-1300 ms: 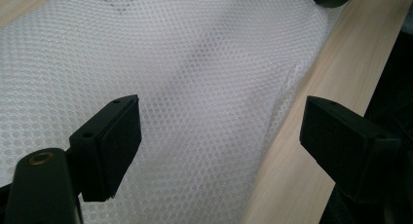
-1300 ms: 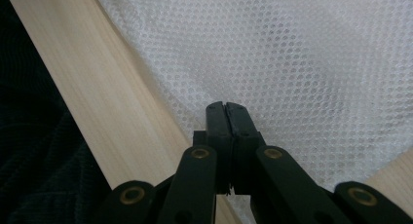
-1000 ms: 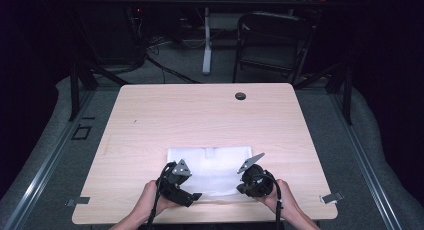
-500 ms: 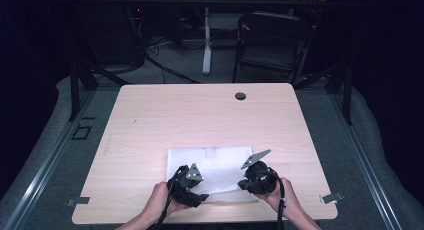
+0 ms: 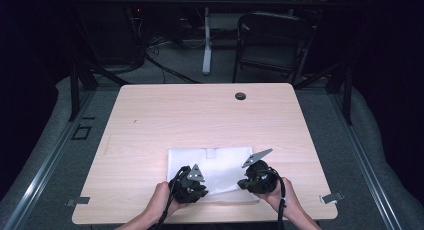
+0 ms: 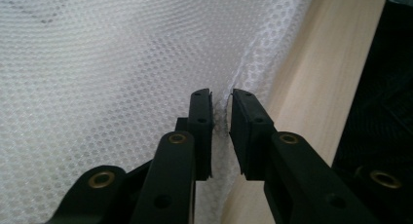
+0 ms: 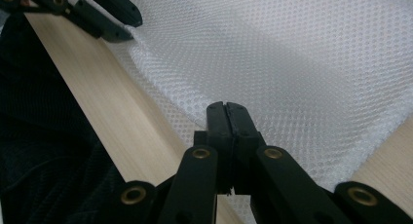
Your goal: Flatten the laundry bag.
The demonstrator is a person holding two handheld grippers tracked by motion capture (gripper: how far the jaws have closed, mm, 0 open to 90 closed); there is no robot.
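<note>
You have two grippers at work and one piece of cloth between them. Your left gripper point(image 5: 196, 188) sits at the near left part of the white mesh cloth point(image 5: 220, 165), and your right gripper point(image 5: 246, 182) sits at the near right part of it, both close to the near edge of the table point(image 5: 165, 115).

In the left gripper view, your left gripper point(image 6: 221, 104) has its jaws a narrow gap apart, with a raised fold of the mesh cloth point(image 6: 107, 58) standing between them at the cloth's edge; they have not closed on it. The cloth spreads away ahead and to the left of the jaws, and a strip of bare wood point(image 6: 302, 83) runs along their right.

In the right gripper view, your right gripper point(image 7: 227, 112) has its jaws pressed together, and the edge of the mesh cloth point(image 7: 292, 53) is pinched at their tips. The cloth stretches ahead and to the right of them. Your other gripper point(image 7: 114, 19) shows at the upper left, its tips at the cloth's far edge.

One hand holds each gripper: your left hand point(image 5: 161, 200) and your right hand point(image 5: 282, 195).

The table is light wood with rounded corners and one dark round grommet point(image 5: 240, 96) near its far edge. Beyond it stands one dark chair point(image 5: 272, 40) on a grey floor, with cables point(image 5: 160, 55) trailing in a dim room.
</note>
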